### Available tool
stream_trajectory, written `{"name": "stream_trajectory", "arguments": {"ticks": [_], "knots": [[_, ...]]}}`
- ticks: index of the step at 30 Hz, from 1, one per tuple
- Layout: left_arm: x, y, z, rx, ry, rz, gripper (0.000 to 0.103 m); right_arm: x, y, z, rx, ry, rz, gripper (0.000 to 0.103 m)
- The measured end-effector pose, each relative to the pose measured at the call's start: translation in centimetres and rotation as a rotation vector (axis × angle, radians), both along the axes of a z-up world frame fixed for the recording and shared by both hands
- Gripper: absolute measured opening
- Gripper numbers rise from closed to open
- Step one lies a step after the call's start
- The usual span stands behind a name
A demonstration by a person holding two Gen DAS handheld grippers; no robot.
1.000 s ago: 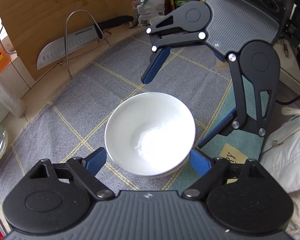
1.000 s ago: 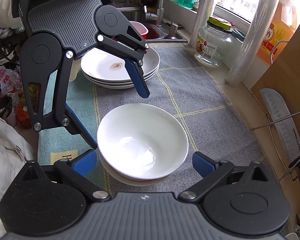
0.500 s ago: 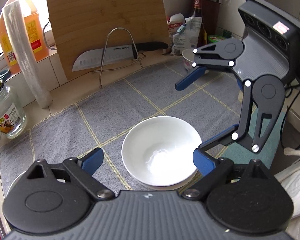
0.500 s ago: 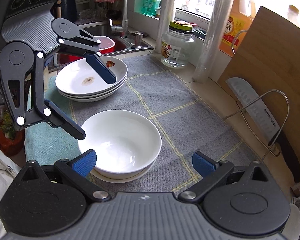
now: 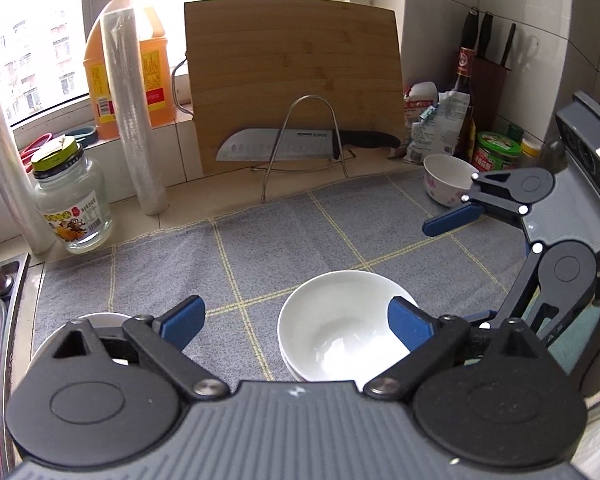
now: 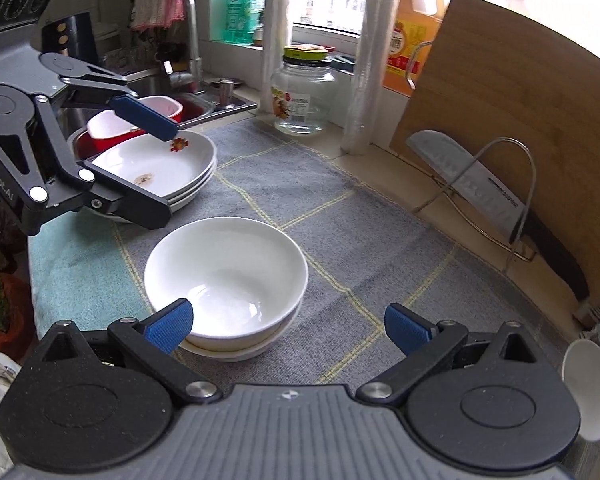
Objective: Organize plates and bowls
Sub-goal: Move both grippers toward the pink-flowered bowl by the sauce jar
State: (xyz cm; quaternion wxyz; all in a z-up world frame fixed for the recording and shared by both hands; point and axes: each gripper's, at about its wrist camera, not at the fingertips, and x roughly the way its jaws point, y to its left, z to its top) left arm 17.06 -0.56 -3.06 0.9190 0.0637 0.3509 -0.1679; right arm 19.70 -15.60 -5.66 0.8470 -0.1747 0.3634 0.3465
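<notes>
With both the left gripper [image 5: 296,322] and right gripper [image 6: 288,326] spread wide and empty, the nested white bowls [image 6: 226,280] sit free on the grey mat [image 6: 340,220], where a careless jaw could nudge them askew.

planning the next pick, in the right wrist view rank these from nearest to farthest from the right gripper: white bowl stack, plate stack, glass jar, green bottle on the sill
From the right gripper, jaws open and empty:
1. White bowl stack: just ahead, slightly left, on the grey mat.
2. Plate stack: farther back on the left, by the sink.
3. Glass jar: beyond the mat's far edge, centre.
4. Green bottle: on the windowsill, farthest back.
</notes>
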Motion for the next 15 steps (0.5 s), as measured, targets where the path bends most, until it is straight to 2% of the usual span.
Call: {"name": "stream_trajectory", "arguments": {"ticks": [6,11,15], "knots": [[0.5,-1.0,0.0,-0.097,-0.002,-0.022,0.1,-1.6,-2.3,-0.3,-0.035,-0.012,-0.212,0.103],[1.1,-4.3,-0.4,-0.103,0.012,-0.028,0.1,-2.2,-6.7,-0.7,-0.071,-0.034,-0.304,0.103],[1.0,-8.1,-0.7,-0.098,0.016,-0.023,0.1,-1.4,-11.1,-1.5,-0.077,-0.052,-0.332,0.103]]}}
